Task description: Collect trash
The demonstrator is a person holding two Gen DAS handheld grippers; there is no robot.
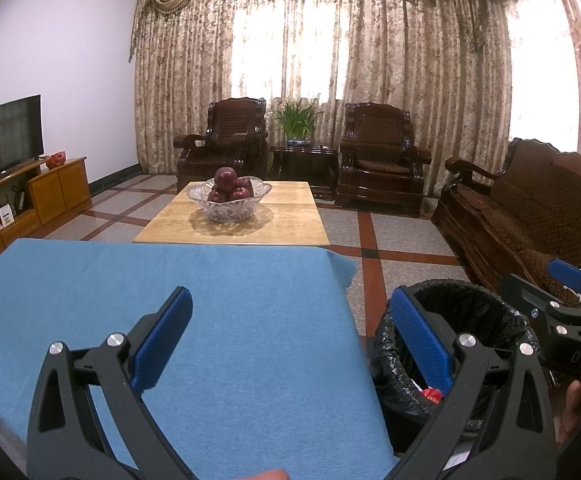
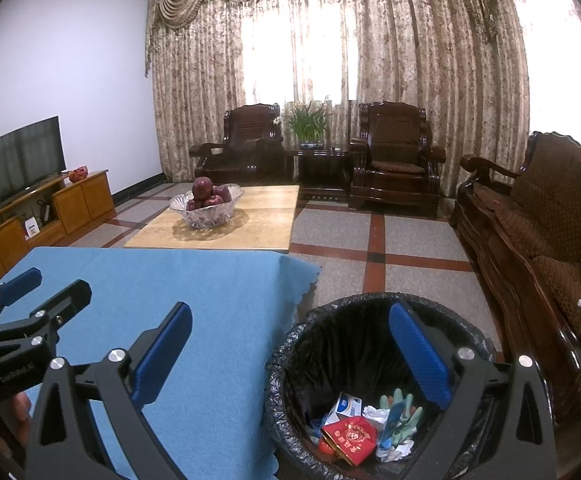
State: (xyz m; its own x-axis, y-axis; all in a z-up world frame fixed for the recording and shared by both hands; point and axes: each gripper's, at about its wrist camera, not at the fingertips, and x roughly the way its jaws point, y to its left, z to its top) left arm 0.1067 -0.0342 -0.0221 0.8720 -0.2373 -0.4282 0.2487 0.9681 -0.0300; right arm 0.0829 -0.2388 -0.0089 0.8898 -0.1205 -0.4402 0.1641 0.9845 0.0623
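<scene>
Left wrist view: the left gripper [image 1: 290,340] hangs over the blue tablecloth [image 1: 210,320], its blue fingers [image 1: 162,340] spread wide and holding nothing.
Table: no litter shows on the cloth here.
Bin: the black-lined trash bin [image 1: 466,292] stands on the floor just beside the table's right edge; a scrap of red shows inside it.
Neighbour: the right gripper [image 1: 570,300] hangs beyond the bin; its finger spread cannot be told from this view.
Right wrist view: the right gripper [image 2: 290,344] hovers above the bin's mouth [image 2: 314,320], fingers [image 2: 418,352] released and empty; the left gripper [image 2: 42,292] sits at left over the cloth.
Trash: a red packet [image 2: 348,436], a white-and-blue carton [image 2: 346,406], pale green gloves [image 2: 402,412] and crumpled tissue [image 2: 376,414] lie heaped at the bin's bottom.
Lie: the red packet rests tilted, its long axis running toward lower right.
Handling: all look light, soft and crushable; the packet's raised edge seems the likeliest hold.
Backdrop: a glass bowl of apples [image 2: 206,204] on the coffee table.
</scene>
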